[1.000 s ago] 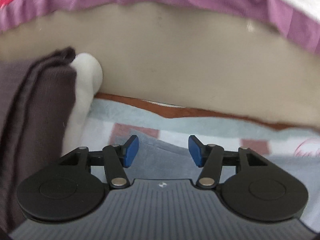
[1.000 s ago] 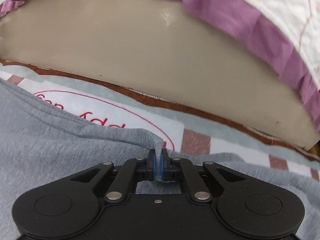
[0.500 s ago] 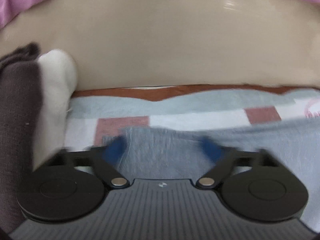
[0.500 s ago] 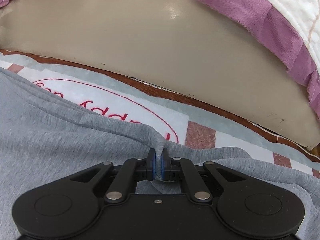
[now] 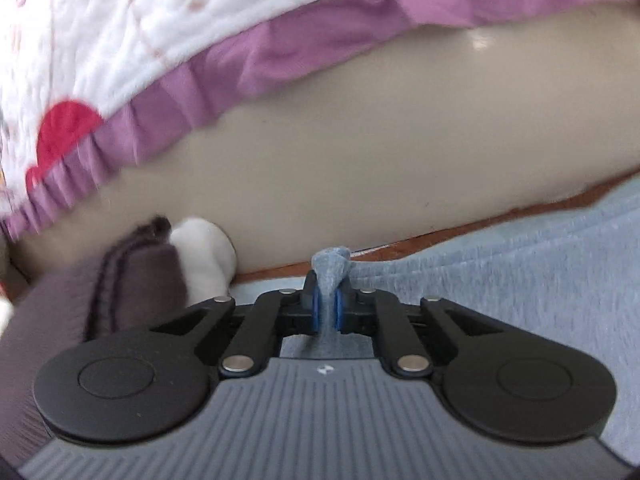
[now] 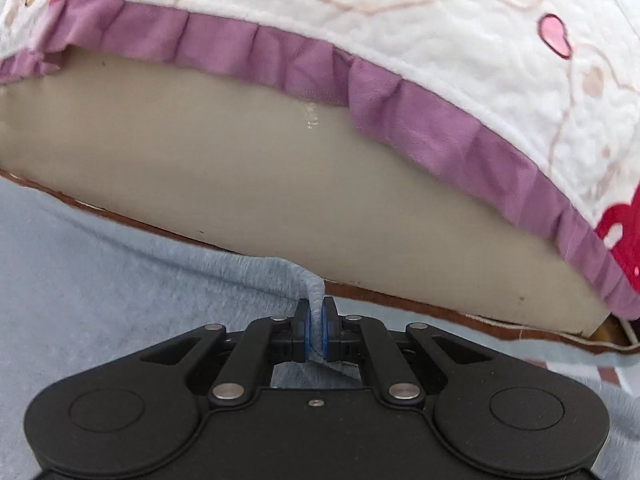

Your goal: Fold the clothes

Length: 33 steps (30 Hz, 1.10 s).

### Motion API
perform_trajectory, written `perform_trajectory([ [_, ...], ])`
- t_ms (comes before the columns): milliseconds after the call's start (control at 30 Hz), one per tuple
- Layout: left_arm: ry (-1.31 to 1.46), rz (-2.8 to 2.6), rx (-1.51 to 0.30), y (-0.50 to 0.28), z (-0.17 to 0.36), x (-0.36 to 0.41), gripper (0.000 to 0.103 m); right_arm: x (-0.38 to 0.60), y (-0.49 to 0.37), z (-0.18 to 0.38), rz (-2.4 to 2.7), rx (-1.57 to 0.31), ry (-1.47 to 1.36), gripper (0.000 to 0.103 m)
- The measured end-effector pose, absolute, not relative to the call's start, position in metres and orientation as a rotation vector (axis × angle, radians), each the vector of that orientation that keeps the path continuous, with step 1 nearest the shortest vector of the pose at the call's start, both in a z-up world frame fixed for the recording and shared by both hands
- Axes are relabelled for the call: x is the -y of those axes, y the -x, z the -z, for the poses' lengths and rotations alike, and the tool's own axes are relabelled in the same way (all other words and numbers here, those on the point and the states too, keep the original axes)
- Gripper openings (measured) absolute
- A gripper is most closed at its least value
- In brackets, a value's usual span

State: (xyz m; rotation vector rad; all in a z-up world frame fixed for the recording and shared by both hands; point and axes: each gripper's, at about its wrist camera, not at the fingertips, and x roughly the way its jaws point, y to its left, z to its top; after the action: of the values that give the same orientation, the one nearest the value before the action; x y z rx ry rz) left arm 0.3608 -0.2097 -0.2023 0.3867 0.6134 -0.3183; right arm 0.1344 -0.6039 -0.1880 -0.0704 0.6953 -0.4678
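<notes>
So, starting at my left wrist cam: over at 9 o'clock there's a folded dark brown garment (image 5: 132, 284) with a white fluffy thing (image 5: 208, 252) pressed right against its far side. My left claw (image 5: 327, 307) is pinched tight on a bunched-up corner of the grey garment (image 5: 520, 264), and a little tuft of it pokes up past the blue pads (image 5: 316, 310). From there the rest of the grey fabric spreads off toward 3 o'clock. Beyond it is a beige floor (image 5: 360, 168), and a purple-frilled white quilt (image 5: 168, 52) hangs across 12 o'clock.

Over on the right wrist cam the grey cloth fills everything from 9 o'clock in to the middle. My right claw (image 6: 314, 330) is clamped on its edge too, a thin fold standing up between the pads. A bit of patterned sheet (image 6: 576, 364) peeks out at 3 o'clock.
</notes>
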Motion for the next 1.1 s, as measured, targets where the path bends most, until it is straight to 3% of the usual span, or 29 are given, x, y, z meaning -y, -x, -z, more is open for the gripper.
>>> perform_trajectory([
  [133, -0.271, 0.243, -0.714, -0.372, 0.206, 0.194, 0.028, 0.613, -0.156, 0.211, 0.466, -0.848, 0.077, 0.012],
  [167, -0.272, 0.208, -0.737, -0.371, 0.203, 0.19, 0.039, 0.613, -0.156, 0.213, 0.471, -0.854, 0.082, 0.017],
  [233, -0.263, 0.157, -0.77, -0.366, 0.194, 0.18, 0.058, 0.608, -0.145, 0.204, 0.495, -0.806, 0.038, 0.036],
  [267, -0.233, 0.177, -0.769, -0.355, 0.186, 0.173, 0.062, 0.605, -0.139, 0.198, 0.503, -0.785, 0.008, 0.043],
  [400, -0.147, 0.355, -0.837, -0.305, 0.171, 0.154, 0.062, 0.584, -0.118, 0.185, 0.369, -0.73, -0.142, 0.043],
  [633, -0.297, 0.266, -1.003, -0.246, 0.204, 0.128, 0.062, 0.493, -0.12, 0.192, -0.085, -0.787, -0.3, 0.043],
  [867, -0.404, 0.087, -1.095, -0.209, 0.218, 0.103, 0.063, 0.379, -0.124, 0.197, -0.418, -0.899, -0.172, 0.043],
  [1067, -0.094, 0.088, -1.185, -0.206, 0.218, 0.059, 0.063, 0.333, -0.104, 0.215, -0.526, -0.961, 0.026, 0.048],
  [1100, -0.101, 0.098, -1.175, -0.206, 0.217, 0.06, 0.063, 0.332, -0.099, 0.217, -0.533, -0.961, 0.04, 0.054],
])
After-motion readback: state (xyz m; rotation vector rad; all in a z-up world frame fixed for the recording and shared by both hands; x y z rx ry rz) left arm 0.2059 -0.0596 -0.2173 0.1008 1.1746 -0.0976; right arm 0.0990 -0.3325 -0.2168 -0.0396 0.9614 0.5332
